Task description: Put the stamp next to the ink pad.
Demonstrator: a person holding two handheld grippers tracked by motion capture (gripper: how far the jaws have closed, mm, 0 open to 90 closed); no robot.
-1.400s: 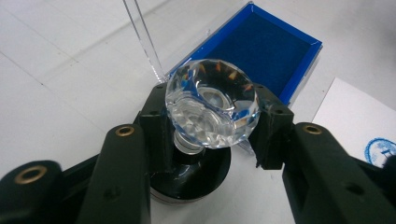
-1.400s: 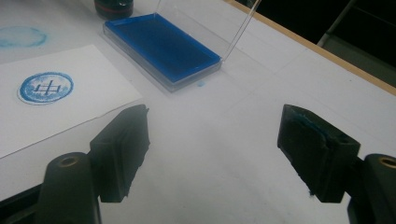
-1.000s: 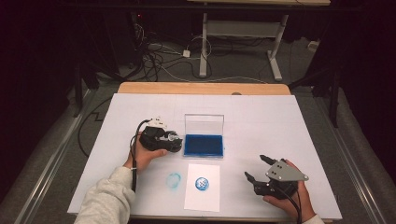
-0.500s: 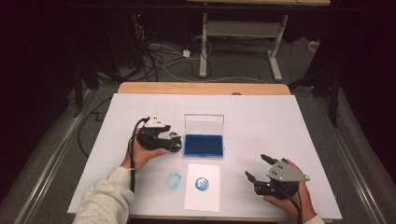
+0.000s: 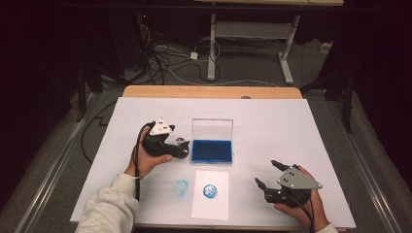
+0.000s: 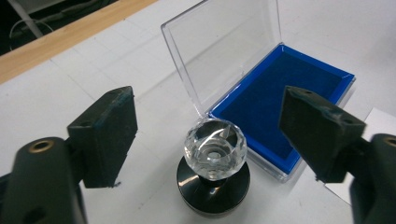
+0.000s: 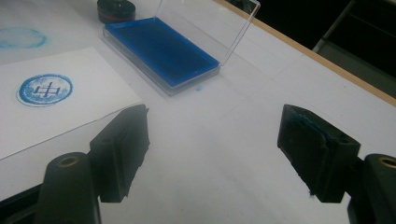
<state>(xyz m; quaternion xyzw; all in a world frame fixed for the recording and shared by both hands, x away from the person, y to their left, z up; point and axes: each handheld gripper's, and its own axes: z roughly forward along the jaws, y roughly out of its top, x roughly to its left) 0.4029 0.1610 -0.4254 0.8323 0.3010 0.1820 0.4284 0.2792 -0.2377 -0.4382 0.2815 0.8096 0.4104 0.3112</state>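
A stamp with a faceted clear knob (image 6: 215,148) and a round black base (image 6: 212,189) stands upright on the white table, just left of the open blue ink pad (image 6: 280,100). My left gripper (image 6: 215,133) is open, with one jaw on each side of the knob and neither touching it. In the high view the left gripper (image 5: 177,147) sits against the ink pad's (image 5: 212,150) left side. My right gripper (image 5: 266,173) is open over bare table at the front right, nothing between its jaws (image 7: 212,154). The stamp's base (image 7: 116,9) stands beyond the ink pad (image 7: 161,49).
A white sheet (image 5: 210,206) with a round blue print (image 5: 210,191) lies in front of the pad. A blue smudge (image 5: 181,187) marks the table to its left. The pad's clear lid (image 5: 212,128) stands upright. The table's front edge is close below both hands.
The left hand has turned its gripper a little beside the ink pad, so its grey plate now faces up. The right gripper has stayed where it was.
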